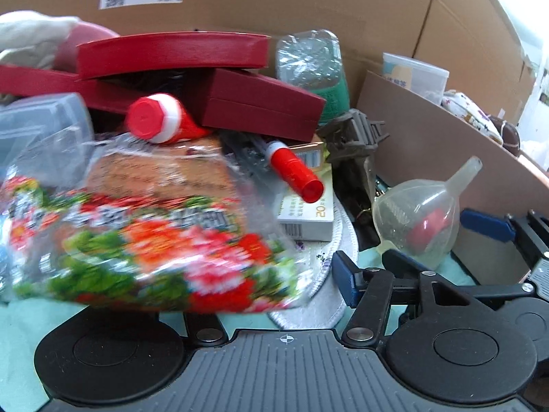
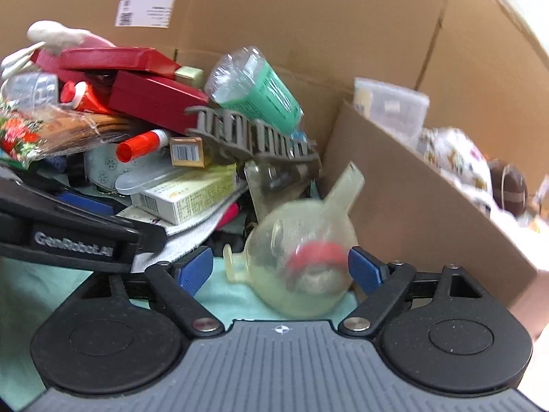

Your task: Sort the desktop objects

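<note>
Cardboard walls (image 2: pixel 308 17) behind; funnel (image 2: pixel 298 267) sits between right tongs (image 2: pixel 280 271), untouched.

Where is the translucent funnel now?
In the right wrist view, the funnel lies between the right gripper fingers, beside the cardboard divider.

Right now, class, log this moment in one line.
left gripper: open, by snack bag | right gripper: open, astride funnel | nothing held

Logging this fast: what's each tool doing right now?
Left tool: open; bag partly in it, not gripped.
Right tool: open around the funnel, not gripped.
</note>
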